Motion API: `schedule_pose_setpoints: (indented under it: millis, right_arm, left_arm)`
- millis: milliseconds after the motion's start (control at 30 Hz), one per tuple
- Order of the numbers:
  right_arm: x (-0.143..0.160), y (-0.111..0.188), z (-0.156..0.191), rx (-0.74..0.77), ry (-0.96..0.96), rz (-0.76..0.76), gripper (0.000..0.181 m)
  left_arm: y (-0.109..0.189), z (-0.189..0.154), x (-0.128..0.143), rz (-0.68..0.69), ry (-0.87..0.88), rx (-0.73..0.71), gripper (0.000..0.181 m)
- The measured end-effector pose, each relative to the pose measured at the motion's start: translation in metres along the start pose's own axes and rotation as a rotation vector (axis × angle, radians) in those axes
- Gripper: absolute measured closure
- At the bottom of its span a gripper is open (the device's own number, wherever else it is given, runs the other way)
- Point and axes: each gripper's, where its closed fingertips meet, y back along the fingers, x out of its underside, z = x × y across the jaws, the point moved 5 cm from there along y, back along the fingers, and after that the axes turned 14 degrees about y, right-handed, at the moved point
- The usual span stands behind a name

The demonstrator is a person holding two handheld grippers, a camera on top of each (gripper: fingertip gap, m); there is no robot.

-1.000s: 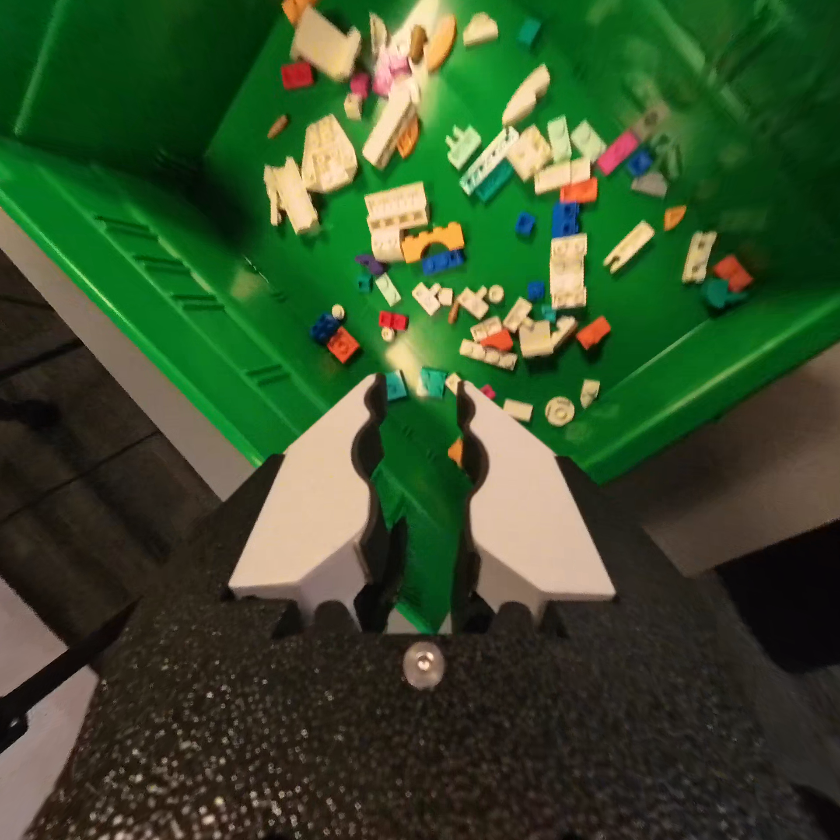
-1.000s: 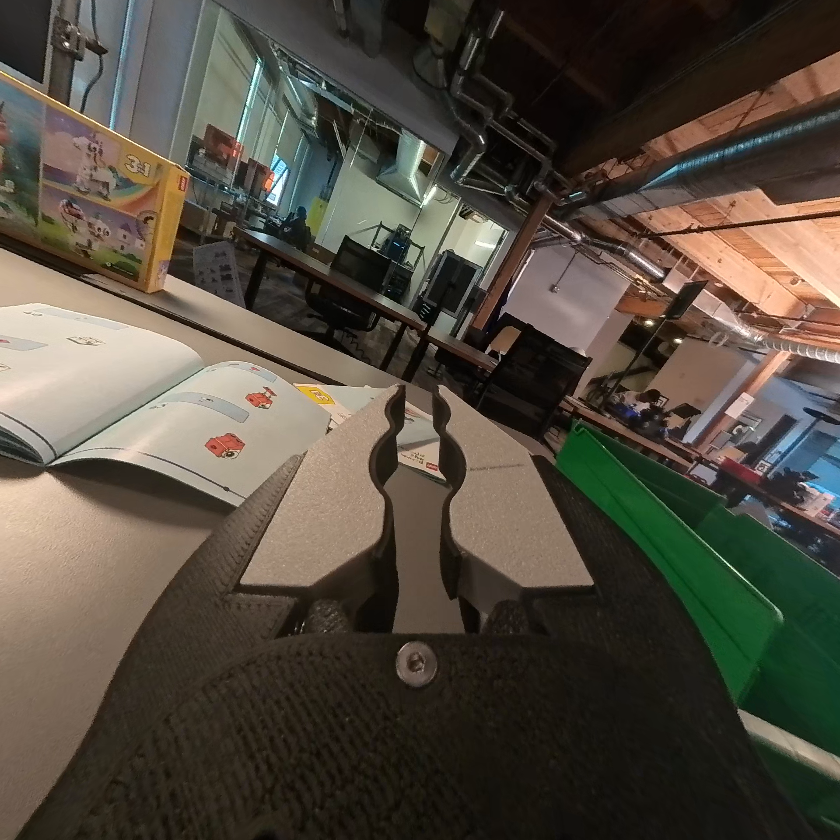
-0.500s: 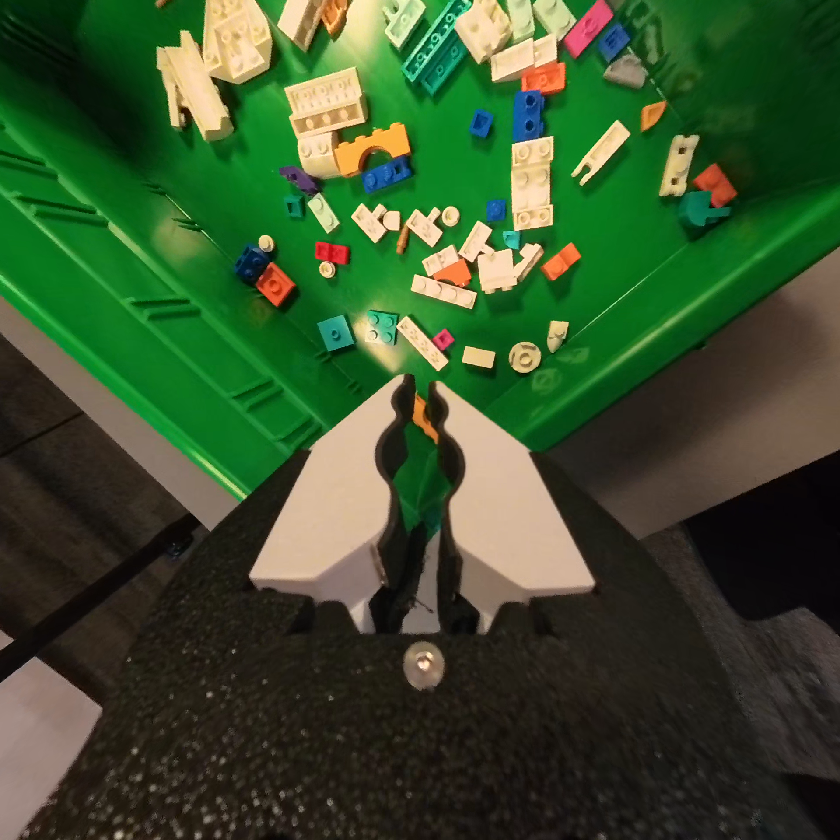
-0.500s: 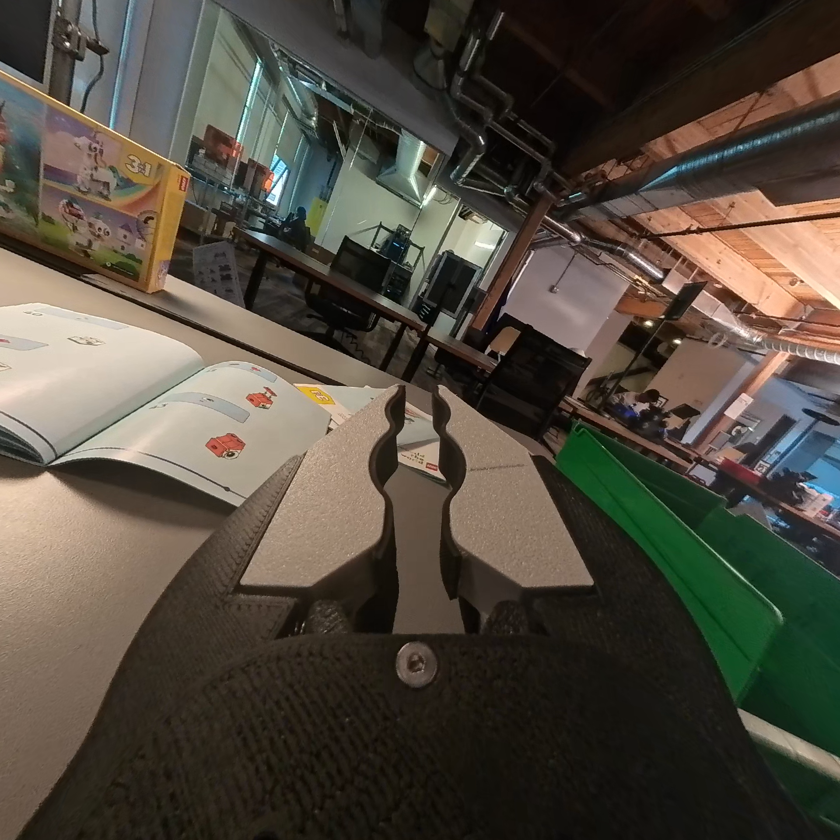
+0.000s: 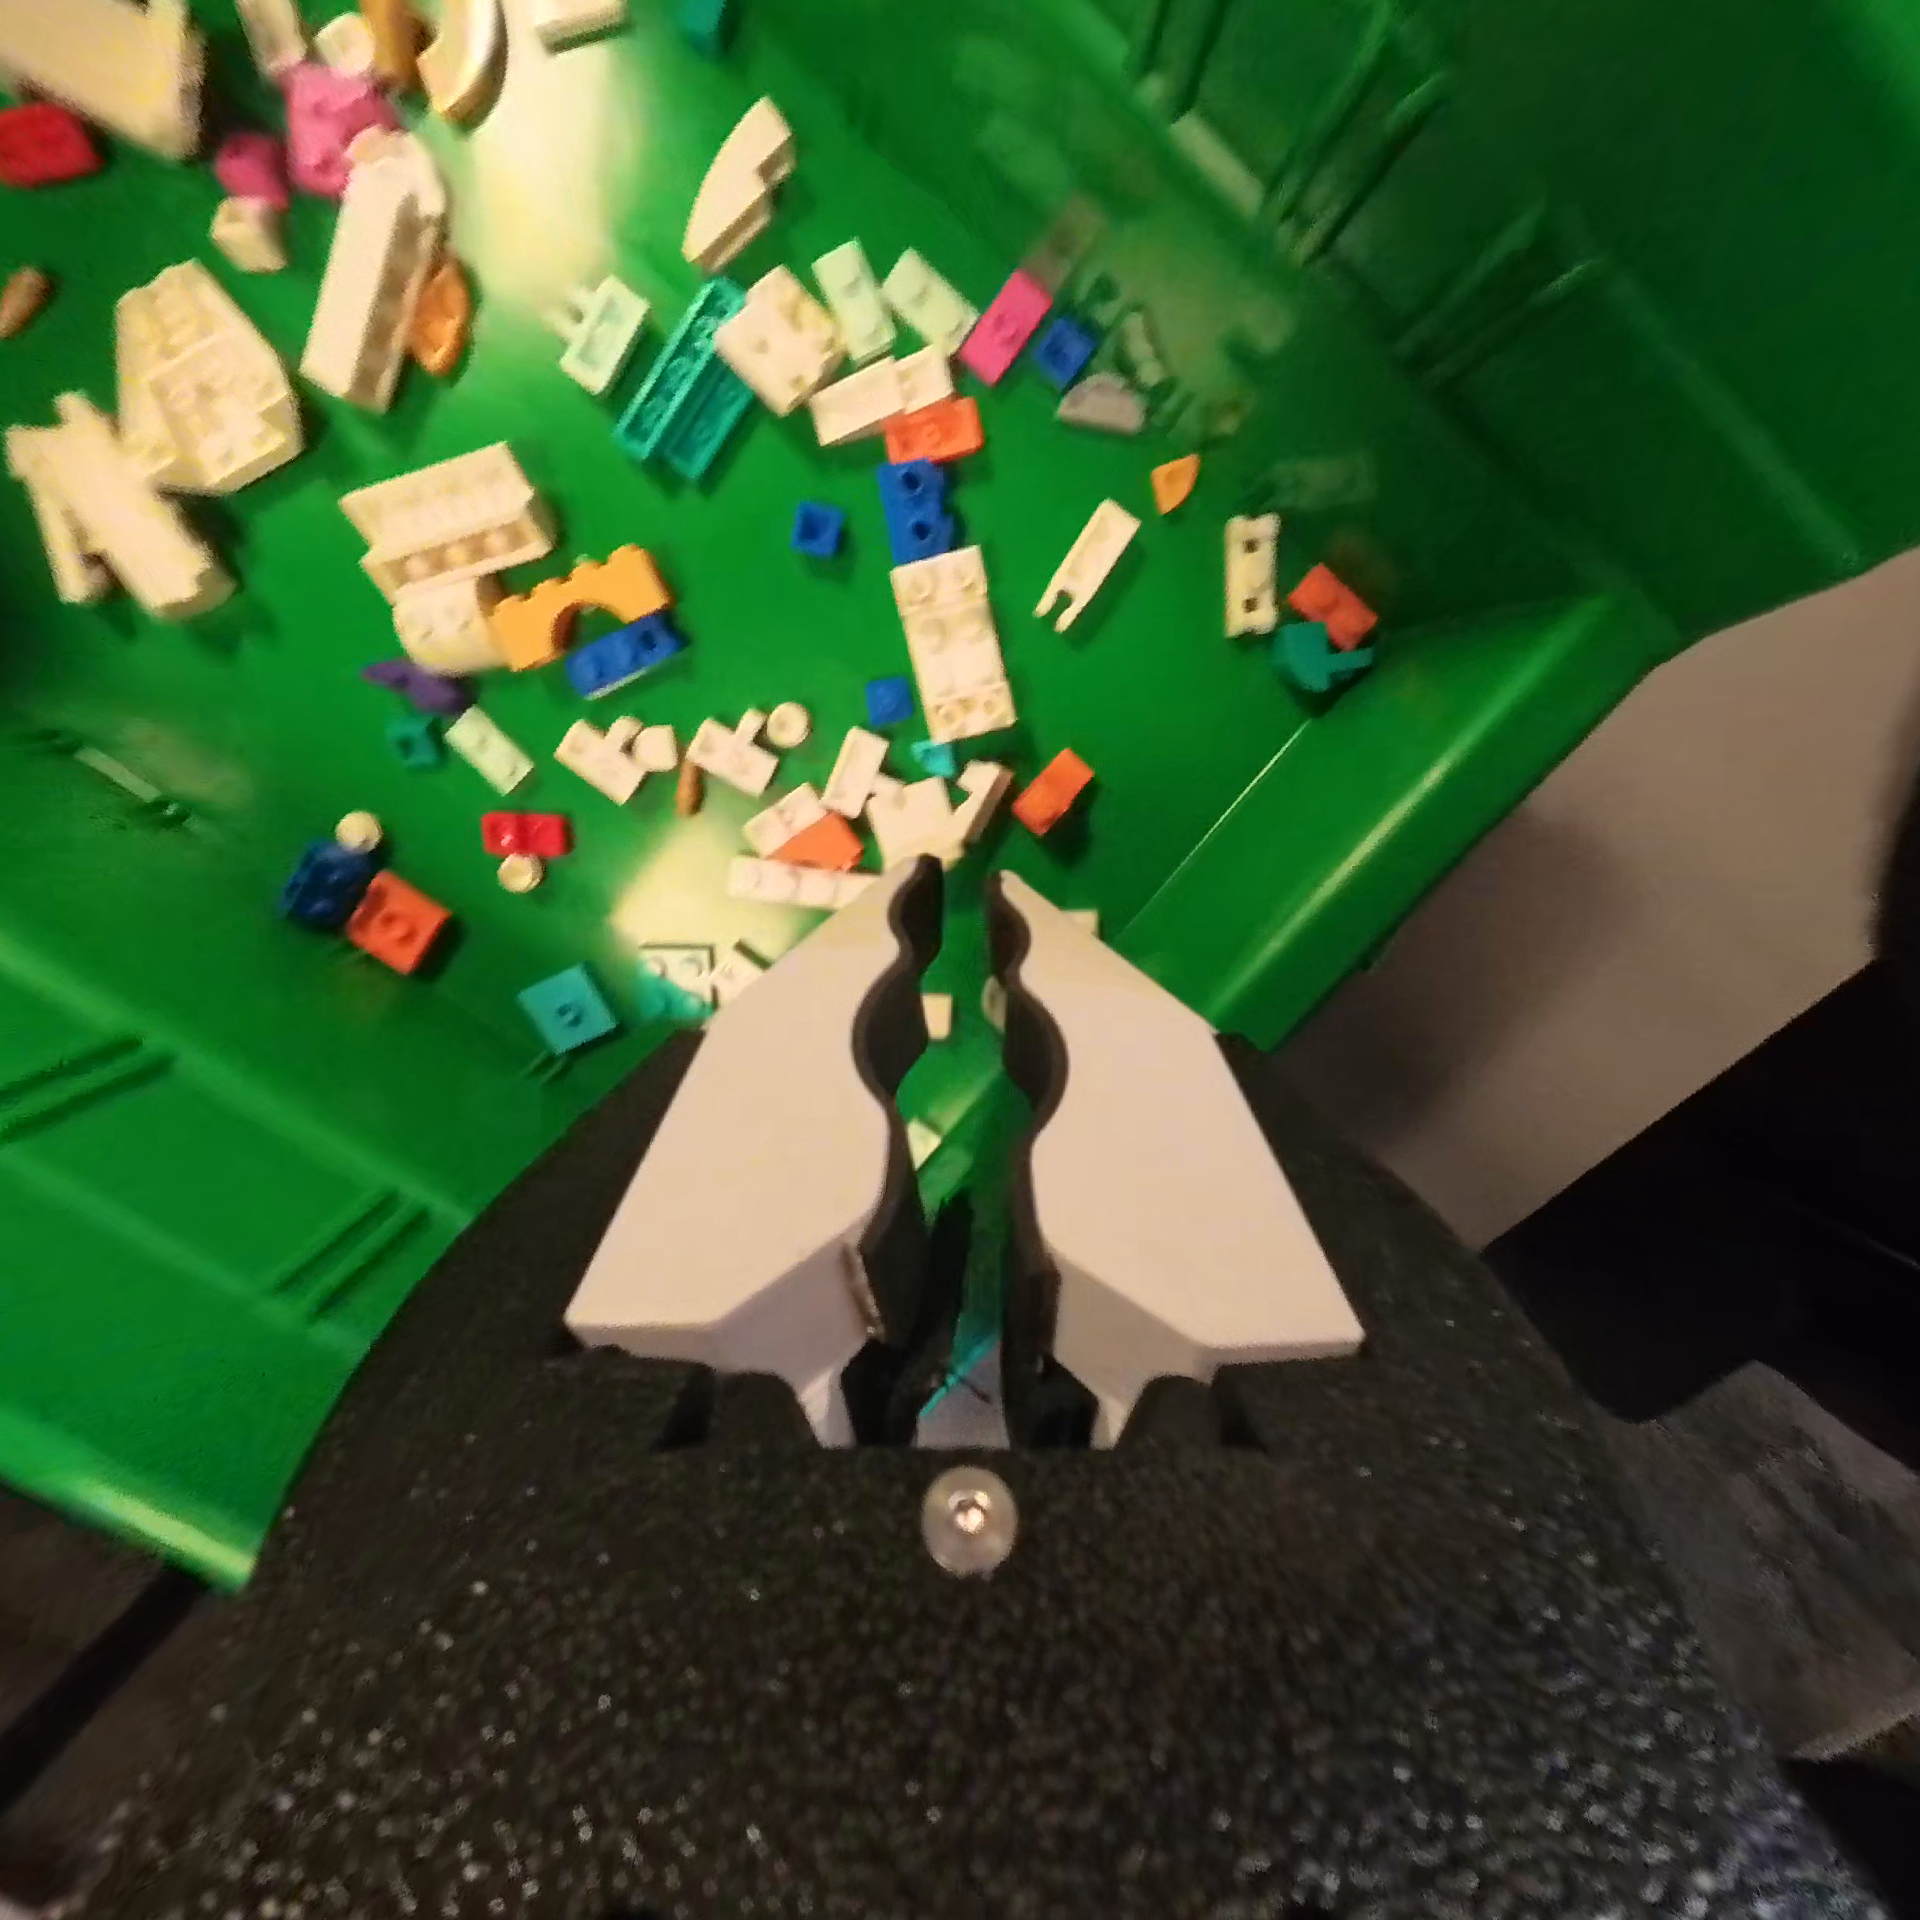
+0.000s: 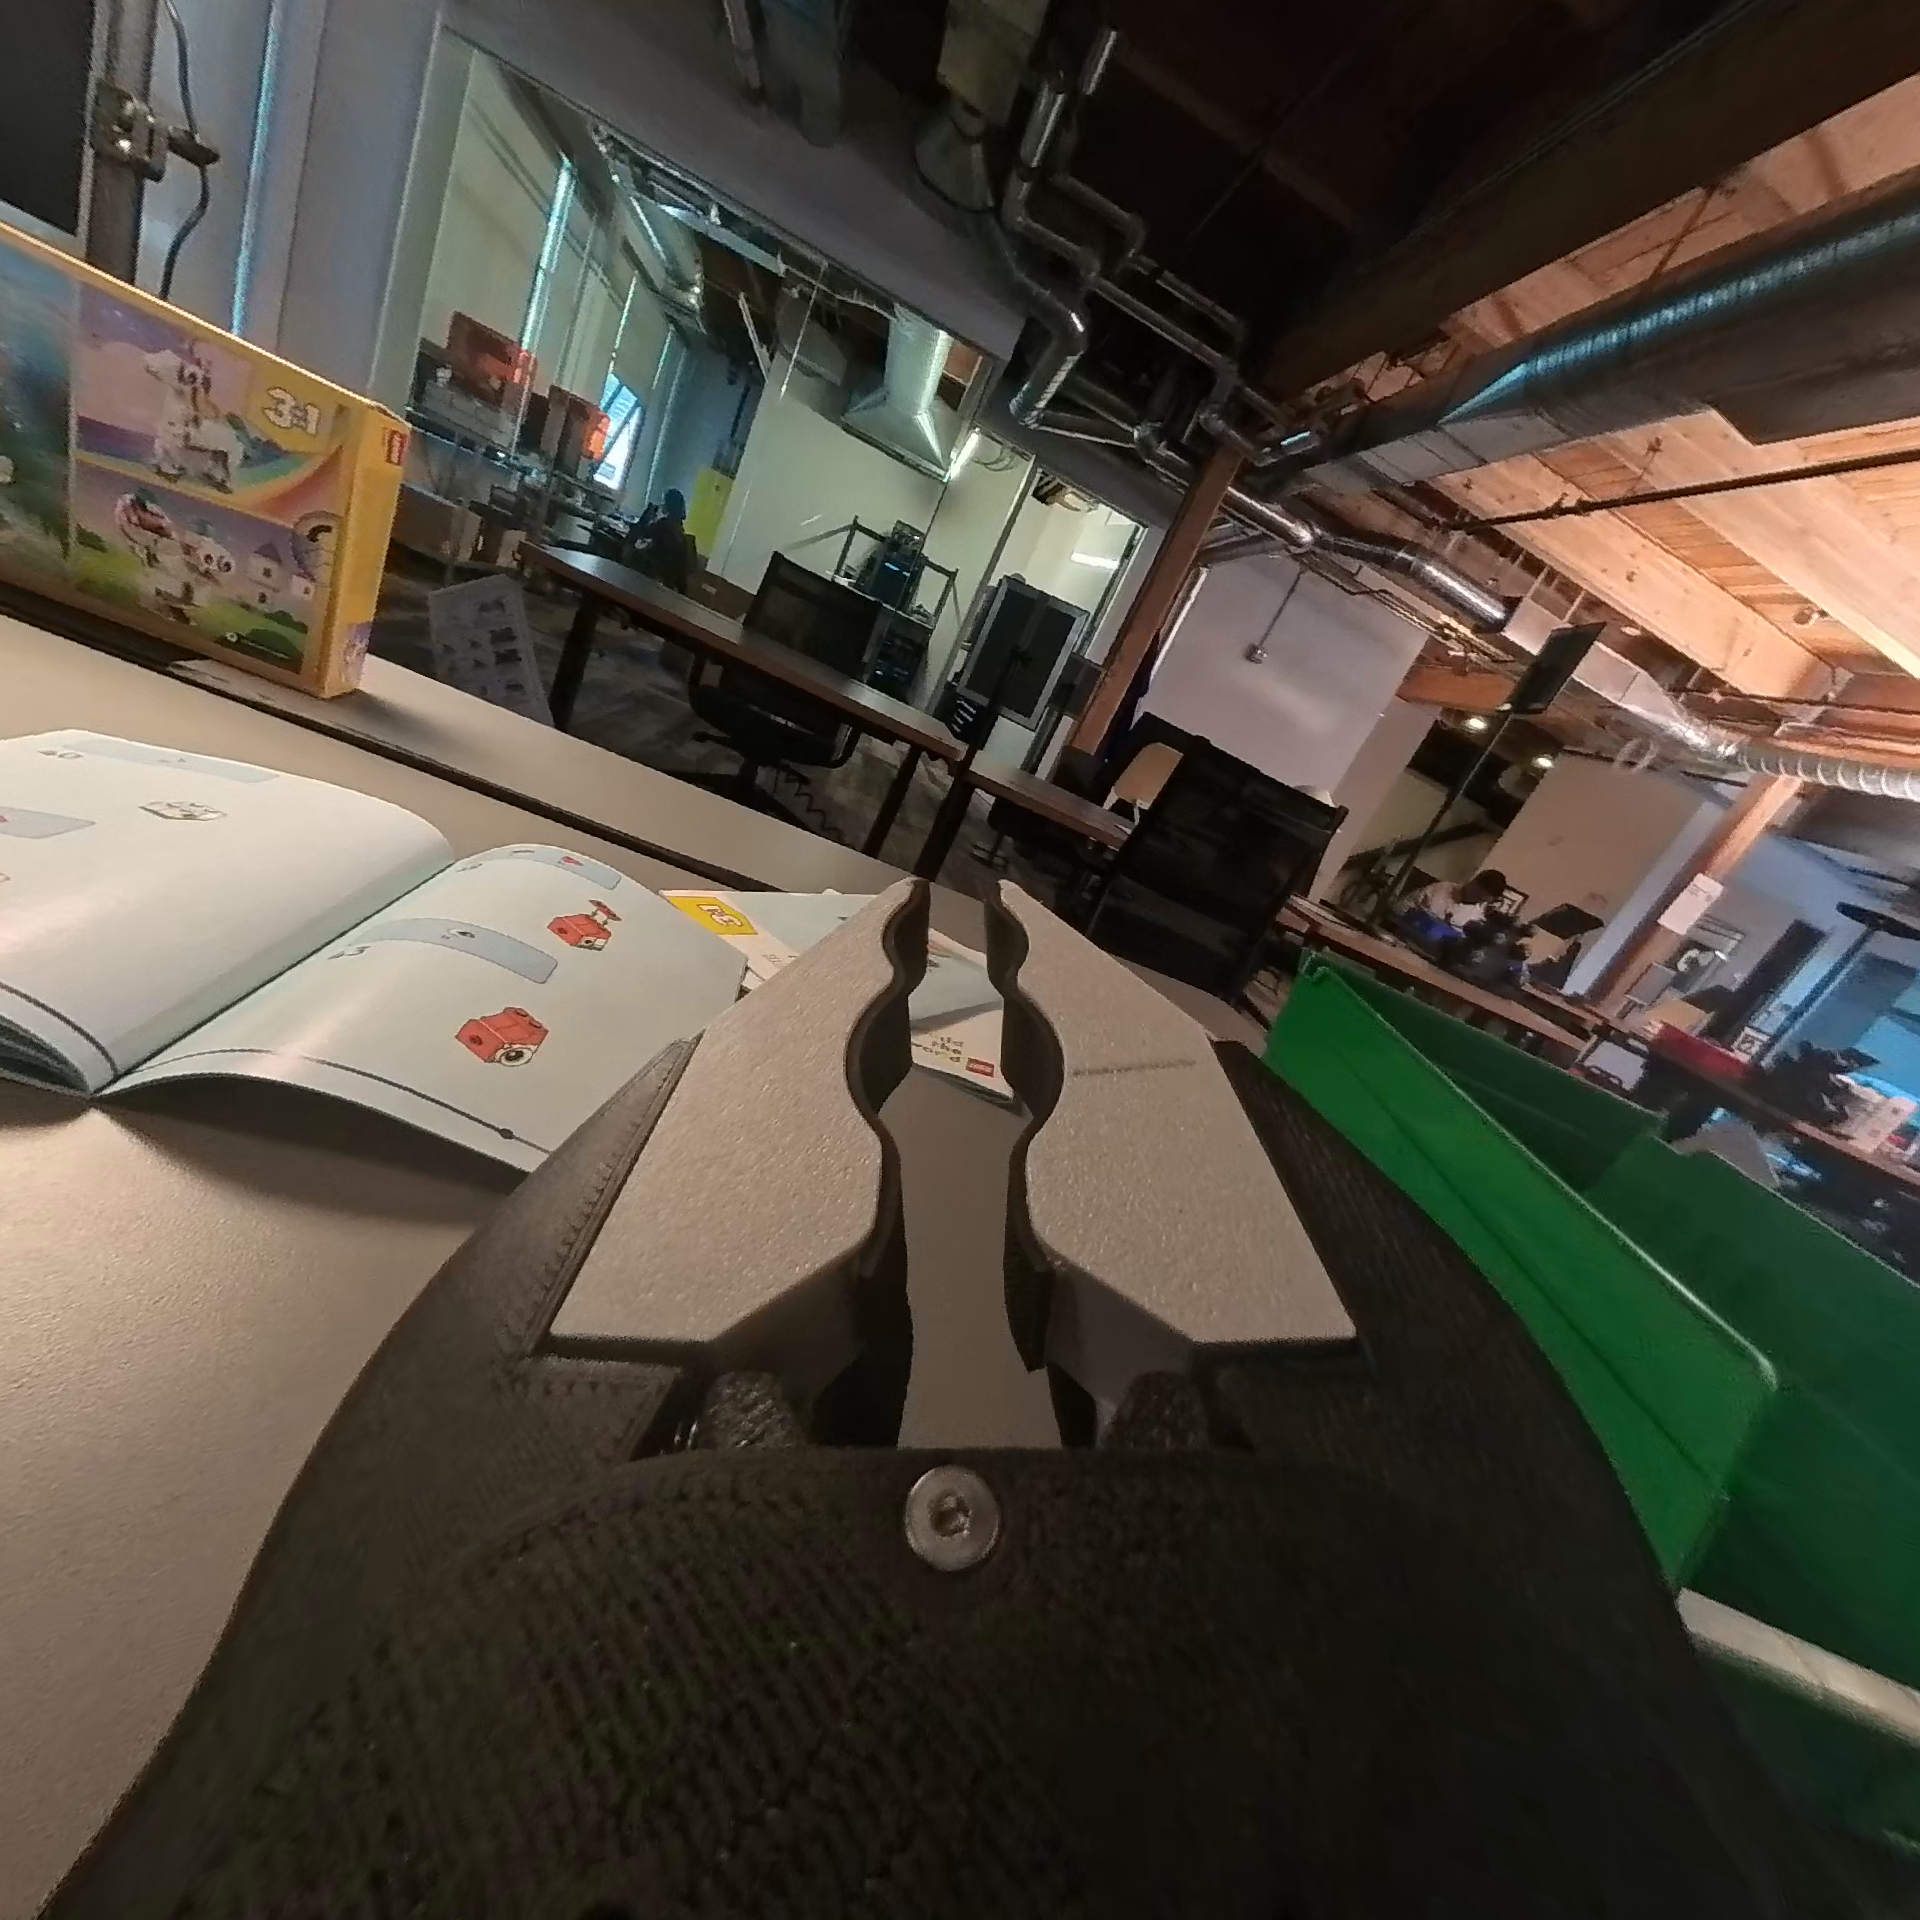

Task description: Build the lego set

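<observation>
Many loose Lego pieces lie on the floor of a green bin (image 5: 1351, 831), among them an orange arch (image 5: 582, 613), a white plate (image 5: 951, 644), a teal tile (image 5: 566, 1003) and an orange-red brick (image 5: 400, 920). My left gripper (image 5: 964, 881) hangs over the bin's near corner, pointing down at the pieces. Its jaws stand a narrow slit apart and I see nothing between the tips. My right gripper (image 6: 956, 896) rests low over the grey table (image 6: 208, 1299), jaws likewise almost together and empty. An open instruction booklet (image 6: 312, 966) lies to its front left.
The yellow set box (image 6: 208, 499) stands at the table's far left edge. A second thin booklet (image 6: 790, 925) lies just beyond my right fingertips. The green bin (image 6: 1507, 1195) sits close on the right. Office tables and chairs fill the room behind.
My left jaws went from wide apart to nearly together. The left gripper swung over the bin's near corner; the view is now blurred. My right gripper has not moved.
</observation>
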Motion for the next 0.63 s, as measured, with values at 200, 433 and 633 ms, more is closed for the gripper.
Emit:
schedule_pose_setpoints:
  millis: [200, 433, 633]
  right_arm:
    - [0.001, 0.000, 0.000, 0.007, 0.006, 0.009, 0.173]
    - [0.001, -0.001, 0.001, 0.006, 0.026, 0.022, 0.173]
    - [0.002, -0.001, 0.002, 0.008, 0.036, 0.028, 0.173]
  left_arm:
    - [-0.006, 0.003, -0.001, 0.023, -0.035, -0.075, 0.175]
    - [0.004, 0.025, 0.002, -0.044, 0.139, -0.201, 0.174]
    - [0.008, 0.028, -0.009, -0.205, 0.211, -0.230, 0.167]
